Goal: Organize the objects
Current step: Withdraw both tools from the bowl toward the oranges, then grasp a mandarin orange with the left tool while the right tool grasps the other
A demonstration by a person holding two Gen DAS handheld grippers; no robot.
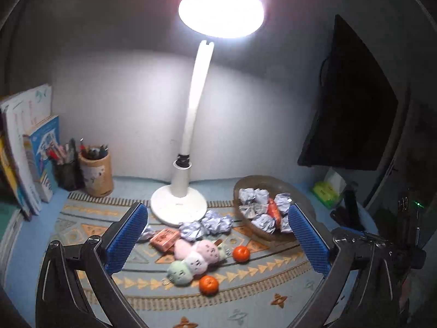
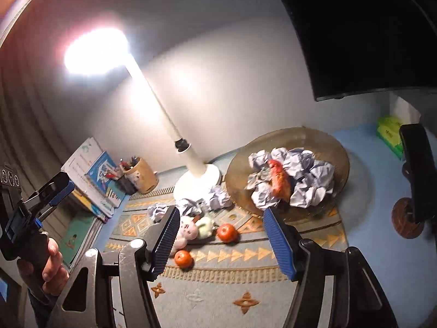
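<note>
The left claw [image 1: 218,235] hangs above the patterned woven mat [image 1: 245,295] with its ribbed blue pads [image 1: 127,236] spread wide and nothing between them; the right claw [image 2: 221,242] is likewise agape and empty, tilted down toward the mat, its pads [image 2: 278,243] finely grooved. On the table, a shallow translucent brown bowl [image 2: 308,136] holds crumpled paper balls [image 2: 314,180] and a glossy orange-red wrapper [image 2: 278,180]; more crumpled paper [image 1: 210,222] lies loose at the white lamp base [image 1: 177,205], touching it. Two smooth round tangerines [image 1: 209,284] sit just beside a soft plush toy [image 1: 194,257] of pastel lumps; a flat pink-orange packet [image 1: 165,237] lies between plush and lamp. A hand [image 2: 52,268] grips the left tool's dark handle, fingers curled round it.
</note>
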